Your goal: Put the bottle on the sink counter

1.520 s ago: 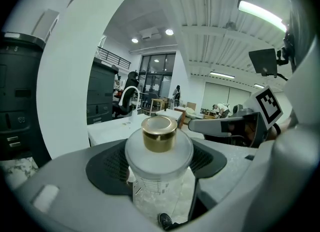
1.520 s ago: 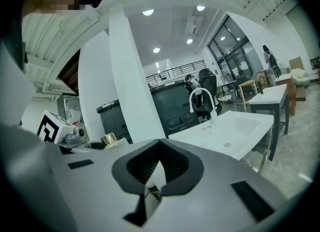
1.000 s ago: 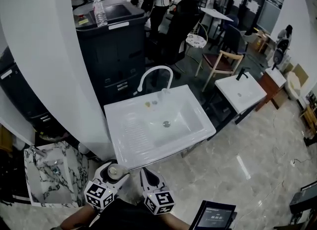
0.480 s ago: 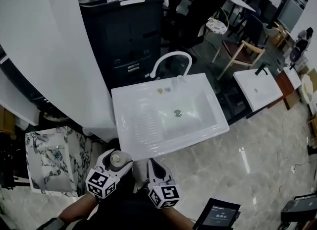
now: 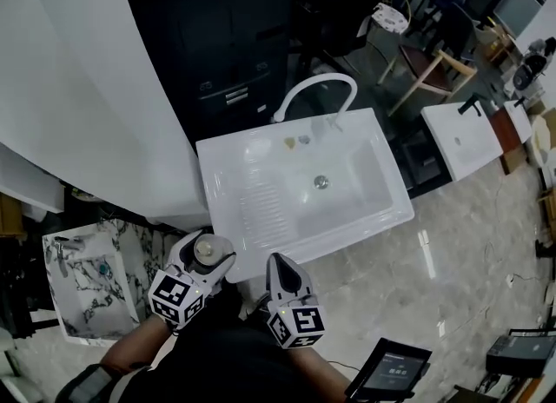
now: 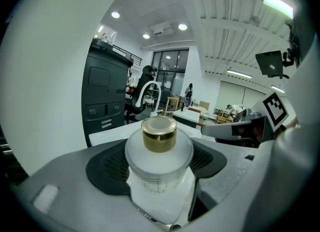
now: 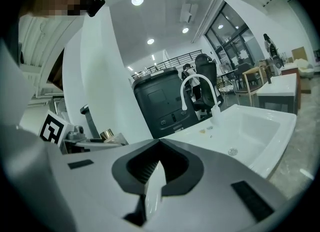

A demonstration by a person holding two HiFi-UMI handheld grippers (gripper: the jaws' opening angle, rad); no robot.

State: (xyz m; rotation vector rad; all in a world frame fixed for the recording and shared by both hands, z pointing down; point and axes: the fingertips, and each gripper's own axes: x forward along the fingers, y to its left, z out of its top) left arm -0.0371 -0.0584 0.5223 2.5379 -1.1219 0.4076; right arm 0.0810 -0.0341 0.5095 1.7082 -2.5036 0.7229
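A frosted white bottle (image 6: 159,168) with a gold cap (image 6: 159,134) stands upright between the jaws of my left gripper (image 5: 204,258), which is shut on it. In the head view the bottle (image 5: 208,251) hangs just off the near left corner of the white sink (image 5: 246,160), level with its front edge. My right gripper (image 5: 284,276) is shut with nothing in it, a little right of the left one, below the sink's front rim. The sink has a ribbed counter part (image 5: 261,206) on its left, a basin with a drain (image 5: 321,182), and a white arched tap (image 5: 314,97). In the right gripper view the sink (image 7: 262,118) lies ahead to the right.
A dark cabinet (image 5: 213,36) stands behind the sink. A broad white column (image 5: 78,89) rises on the left. A marbled basin (image 5: 87,280) lies on the floor at lower left. A second white sink (image 5: 465,136), chairs (image 5: 430,71) and a tablet (image 5: 391,371) lie to the right.
I have moved closer to the sink: it sits nearer and larger in the head view. Both grippers keep their places, the left still shut on the bottle.
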